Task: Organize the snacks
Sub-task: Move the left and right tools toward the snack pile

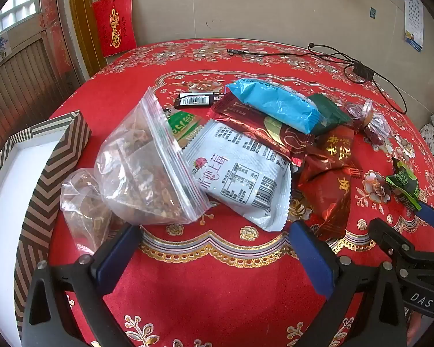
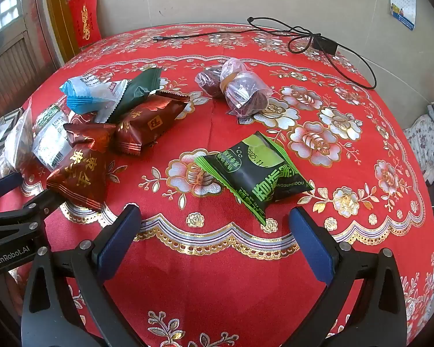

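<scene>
A pile of snacks lies on the red tablecloth: a clear zip bag of brown pieces [image 1: 147, 170], a white packet [image 1: 240, 173], a blue packet [image 1: 275, 104], and dark red packets [image 1: 329, 182]. My left gripper [image 1: 214, 240] is open and empty, just in front of the zip bag and white packet. In the right wrist view a green-and-black packet [image 2: 254, 170] lies alone, just ahead of my right gripper [image 2: 214, 225], which is open and empty. A clear bag of red dates [image 2: 240, 86] lies farther back. The striped box [image 1: 52, 167] stands at the left.
A black cable with an adapter [image 2: 318, 43] lies along the table's far edge by the wall. A smaller clear bag [image 1: 86, 205] lies by the box. The right gripper's body [image 1: 405, 254] shows at the lower right of the left wrist view.
</scene>
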Demonstrator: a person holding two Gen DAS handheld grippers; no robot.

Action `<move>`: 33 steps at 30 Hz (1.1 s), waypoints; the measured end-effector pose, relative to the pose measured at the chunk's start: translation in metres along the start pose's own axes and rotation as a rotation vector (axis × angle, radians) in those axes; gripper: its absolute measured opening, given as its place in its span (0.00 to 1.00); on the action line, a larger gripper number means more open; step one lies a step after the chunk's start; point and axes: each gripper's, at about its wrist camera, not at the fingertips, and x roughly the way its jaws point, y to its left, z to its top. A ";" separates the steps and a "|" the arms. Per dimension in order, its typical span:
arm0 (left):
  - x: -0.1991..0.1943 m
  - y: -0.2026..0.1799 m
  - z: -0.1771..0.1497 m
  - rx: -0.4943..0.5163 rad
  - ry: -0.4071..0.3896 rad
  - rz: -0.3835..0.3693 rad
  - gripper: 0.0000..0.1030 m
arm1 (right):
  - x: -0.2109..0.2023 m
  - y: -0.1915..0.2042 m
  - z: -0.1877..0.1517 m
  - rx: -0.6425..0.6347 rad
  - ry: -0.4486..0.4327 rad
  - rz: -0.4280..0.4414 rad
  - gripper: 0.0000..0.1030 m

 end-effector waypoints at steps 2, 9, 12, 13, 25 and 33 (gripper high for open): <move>0.000 0.000 0.000 0.000 0.000 0.000 1.00 | 0.000 0.000 0.000 0.000 0.000 0.000 1.00; -0.013 0.008 0.000 -0.009 -0.014 -0.020 1.00 | -0.013 -0.010 -0.004 0.051 -0.022 0.108 0.99; -0.029 0.014 0.000 0.004 -0.058 0.003 1.00 | -0.036 -0.007 -0.007 0.062 -0.061 0.108 0.99; -0.035 0.018 -0.001 0.005 -0.074 0.005 1.00 | -0.041 -0.005 -0.006 0.056 -0.074 0.111 0.99; -0.057 0.041 0.005 -0.037 -0.127 -0.016 1.00 | -0.093 0.021 0.010 -0.059 -0.278 0.187 0.99; -0.053 0.051 0.004 -0.058 -0.124 -0.002 1.00 | -0.091 0.032 0.011 -0.070 -0.273 0.253 0.99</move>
